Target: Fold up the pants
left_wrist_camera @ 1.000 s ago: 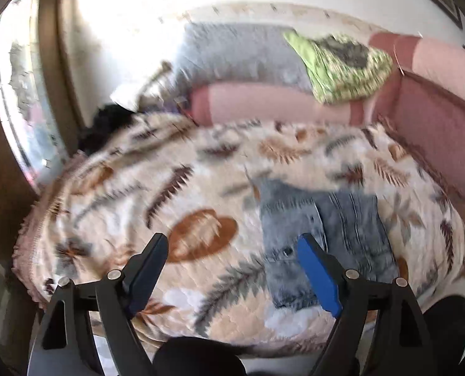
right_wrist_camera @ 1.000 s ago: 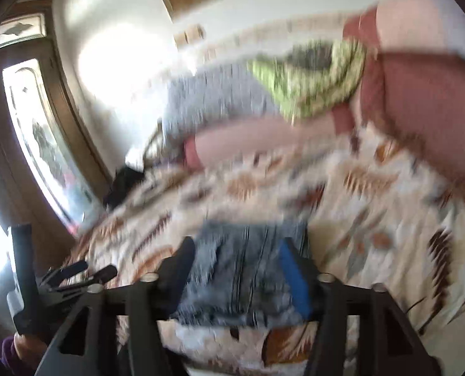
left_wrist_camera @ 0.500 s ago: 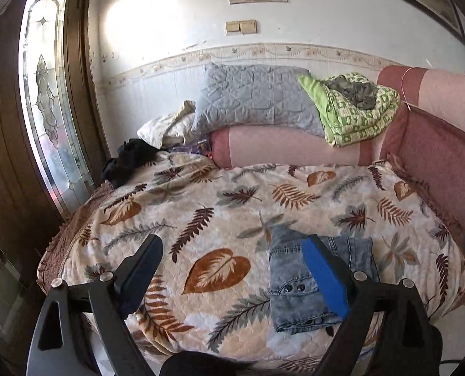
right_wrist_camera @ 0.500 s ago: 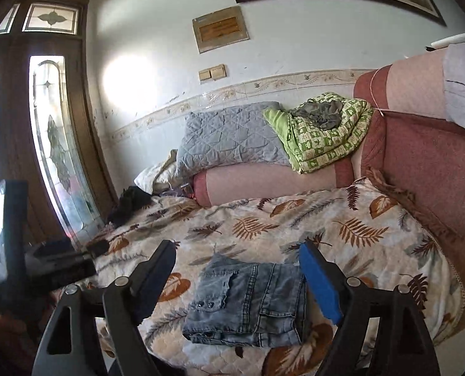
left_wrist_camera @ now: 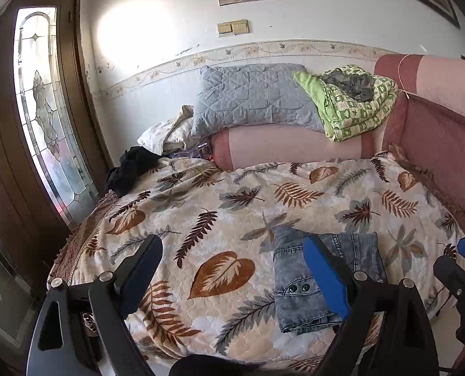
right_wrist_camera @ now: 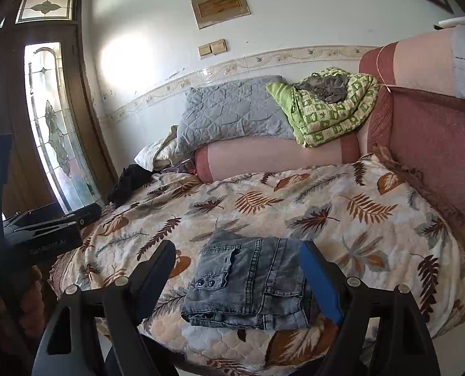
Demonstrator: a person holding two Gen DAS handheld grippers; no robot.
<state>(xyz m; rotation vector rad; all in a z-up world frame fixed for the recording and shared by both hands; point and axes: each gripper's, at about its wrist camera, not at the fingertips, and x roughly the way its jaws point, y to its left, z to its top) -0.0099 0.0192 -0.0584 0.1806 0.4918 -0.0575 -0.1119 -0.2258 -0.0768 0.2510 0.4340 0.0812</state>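
Left wrist view: the left tool [left_wrist_camera: 232,269] fills the bottom of the frame, released, its jaws spread wide with nothing between them; they have just been opening. The folded denim pants [left_wrist_camera: 323,279] lie at lower right of the frame on the leaf-print bedspread [left_wrist_camera: 232,206], partly behind the blue pad [left_wrist_camera: 324,279], near the bed's front edge. At the far right edge part of the right tool [left_wrist_camera: 464,269] shows. A grey quilted pillow [left_wrist_camera: 254,94] and a green patterned blanket [left_wrist_camera: 354,106] sit at upper centre on a pink bolster [left_wrist_camera: 295,147].

Right wrist view: the right tool [right_wrist_camera: 237,275] is released, its jaws having just been opening, clear of the cloth. The pants [right_wrist_camera: 248,282] lie as a compact folded stack in lower centre, seen between the jaws. The left tool [right_wrist_camera: 41,232] appears at the left edge.
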